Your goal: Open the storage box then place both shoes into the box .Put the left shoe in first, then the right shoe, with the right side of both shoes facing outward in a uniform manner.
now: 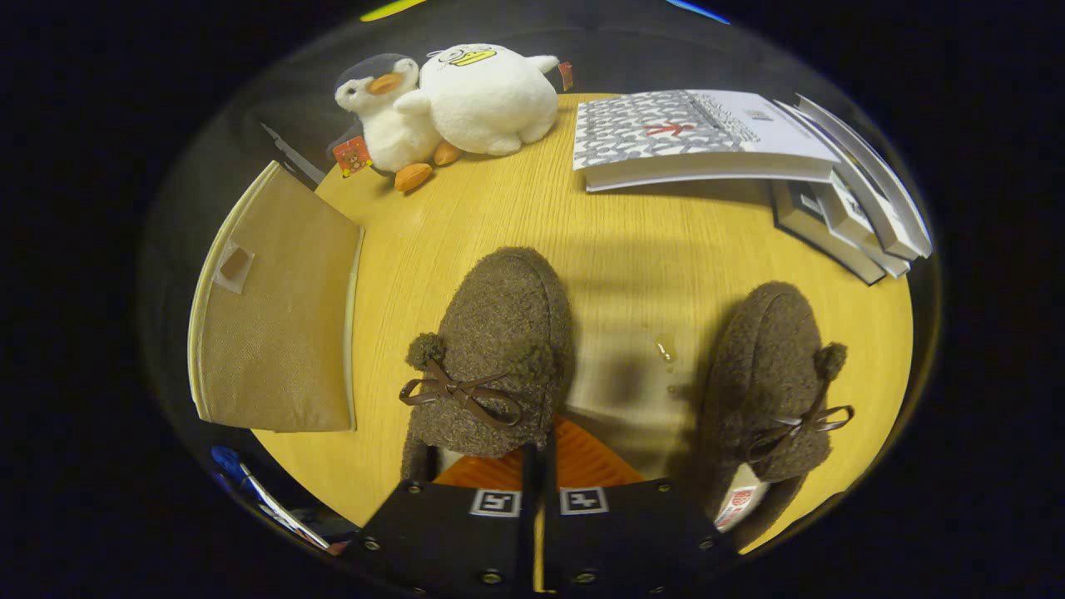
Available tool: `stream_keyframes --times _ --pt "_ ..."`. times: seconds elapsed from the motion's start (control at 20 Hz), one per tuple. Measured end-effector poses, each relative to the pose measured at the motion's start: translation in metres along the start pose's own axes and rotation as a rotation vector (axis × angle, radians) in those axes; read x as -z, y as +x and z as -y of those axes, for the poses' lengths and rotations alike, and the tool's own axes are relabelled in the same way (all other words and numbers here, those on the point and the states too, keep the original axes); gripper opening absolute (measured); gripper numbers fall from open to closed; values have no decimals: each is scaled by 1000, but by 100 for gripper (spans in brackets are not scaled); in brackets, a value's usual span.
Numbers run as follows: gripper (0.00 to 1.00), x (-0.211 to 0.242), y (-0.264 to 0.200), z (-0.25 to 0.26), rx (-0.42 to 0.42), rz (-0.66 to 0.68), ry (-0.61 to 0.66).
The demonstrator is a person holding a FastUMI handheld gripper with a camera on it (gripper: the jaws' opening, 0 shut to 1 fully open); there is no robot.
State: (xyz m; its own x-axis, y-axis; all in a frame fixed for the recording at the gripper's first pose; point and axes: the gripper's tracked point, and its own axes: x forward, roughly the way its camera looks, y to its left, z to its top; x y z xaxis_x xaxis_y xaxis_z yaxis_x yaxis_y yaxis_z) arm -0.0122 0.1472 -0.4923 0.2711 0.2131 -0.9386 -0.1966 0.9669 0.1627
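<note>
Two fuzzy brown shoes with pompoms and dark bows stand side by side on the round wooden table point(632, 241), toes pointing away from me. My gripper point(539, 456) is shut on the rim of the opening of the shoe on the left point(499, 333), at its inner side. One finger sits inside the opening and the other outside. The other shoe point(774, 366) rests apart to the right of the fingers. The beige fabric storage box point(279, 324) sits to the left of the held shoe and shows a flat panel with a small tab.
Two plush toys, a penguin point(387, 112) and a white duck point(491, 100), sit at the table's far side. A patterned book point(682, 137) and a slanted stack of books point(849, 216) lie at the far right. A small wet spot point(666, 349) marks the wood between the shoes.
</note>
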Motion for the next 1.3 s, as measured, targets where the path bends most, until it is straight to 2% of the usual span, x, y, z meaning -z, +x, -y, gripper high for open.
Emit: stream_keyframes --times 0.05,0.3,0.65,0.95,1.15,1.3 --pt "3 -1 -4 -2 -19 1 -4" --pt "3 -13 -42 -10 -48 33 1" --pt "3 -67 -122 -47 -143 137 -2" --pt "3 -125 -187 -127 -236 245 -161" --pt "3 -146 -187 -190 -283 253 -279" --pt "2 -147 -168 -235 -293 219 -376"
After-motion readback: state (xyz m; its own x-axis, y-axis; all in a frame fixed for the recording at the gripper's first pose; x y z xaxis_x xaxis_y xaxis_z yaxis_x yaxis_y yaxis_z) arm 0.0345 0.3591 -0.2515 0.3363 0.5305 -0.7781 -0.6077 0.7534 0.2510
